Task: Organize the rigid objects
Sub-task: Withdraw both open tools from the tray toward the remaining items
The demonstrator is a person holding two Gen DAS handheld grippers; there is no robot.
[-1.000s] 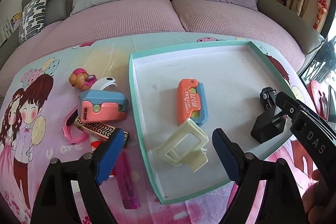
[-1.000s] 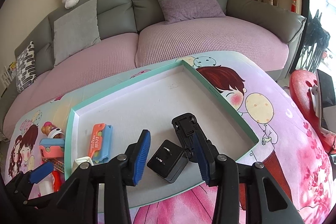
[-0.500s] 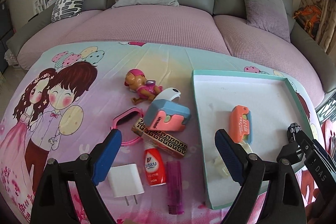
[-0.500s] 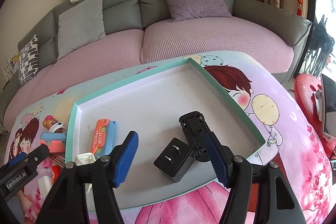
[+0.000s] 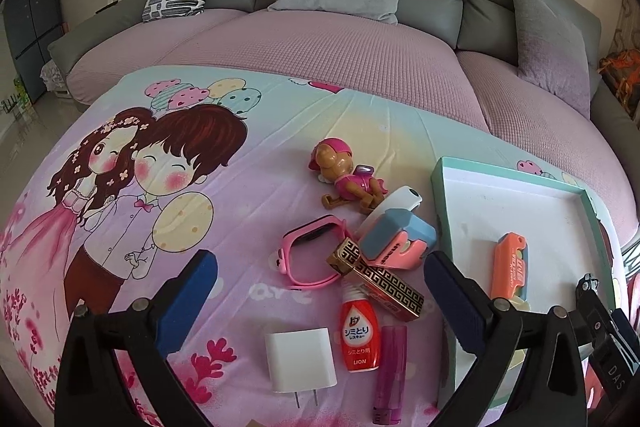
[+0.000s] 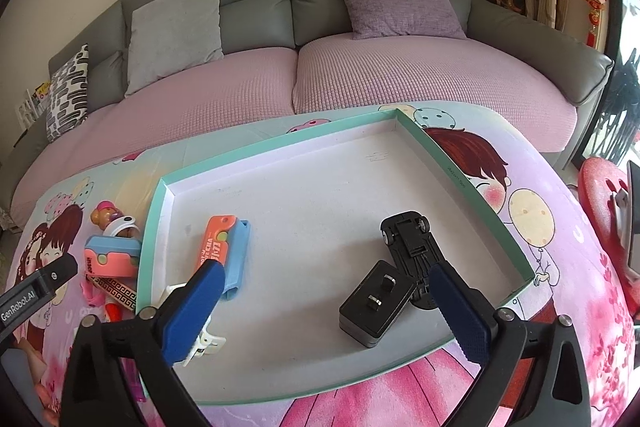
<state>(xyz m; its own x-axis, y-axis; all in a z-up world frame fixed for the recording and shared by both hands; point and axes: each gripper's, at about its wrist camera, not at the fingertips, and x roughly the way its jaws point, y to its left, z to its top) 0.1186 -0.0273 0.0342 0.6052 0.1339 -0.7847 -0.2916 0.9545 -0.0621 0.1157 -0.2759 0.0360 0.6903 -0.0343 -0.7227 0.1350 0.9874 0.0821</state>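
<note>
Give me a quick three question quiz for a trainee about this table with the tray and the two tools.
1. True or false: the black charger lies inside the teal tray.
2. Which lies outside the tray? A) the toy car B) the white charger C) the orange and blue box in the tray
3. Fill in: the right tool is ____, with nothing pressed between its pads.

Key: 1 true. 2 B, it lies on the printed cloth beside the red bottle. 3 open; its jaws have just been opening, and the left tool is open too.
</note>
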